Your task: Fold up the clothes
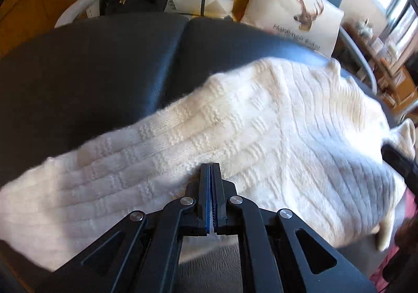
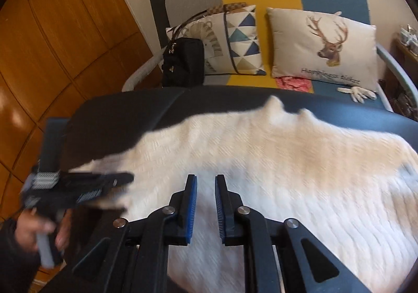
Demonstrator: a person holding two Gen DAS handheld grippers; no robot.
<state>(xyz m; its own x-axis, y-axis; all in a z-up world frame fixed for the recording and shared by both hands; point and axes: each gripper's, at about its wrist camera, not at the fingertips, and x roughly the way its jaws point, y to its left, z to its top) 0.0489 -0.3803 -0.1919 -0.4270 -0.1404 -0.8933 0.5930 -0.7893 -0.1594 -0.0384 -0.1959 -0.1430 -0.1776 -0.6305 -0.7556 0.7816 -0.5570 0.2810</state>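
On dark bench (image 1: 91, 63), white sweater (image 1: 261, 120)

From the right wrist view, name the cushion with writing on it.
The deer cushion, rightmost on the sofa, carries a line of text below the antlered head; the triangle cushion beside it shows none.

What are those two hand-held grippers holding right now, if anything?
Nothing: the left hand-held gripper is shut empty, the right hand-held gripper open above the white sweater.

Dark bench top (image 1: 104, 71) bare on the left and along the far edge, free to pass. White sweater (image 1: 261, 123) covers the right and near part. Beyond the far edge: black bag (image 2: 183, 63), deer cushion (image 2: 324, 47). Left gripper (image 2: 128, 177), blurred, apparently over the sweater's left end.
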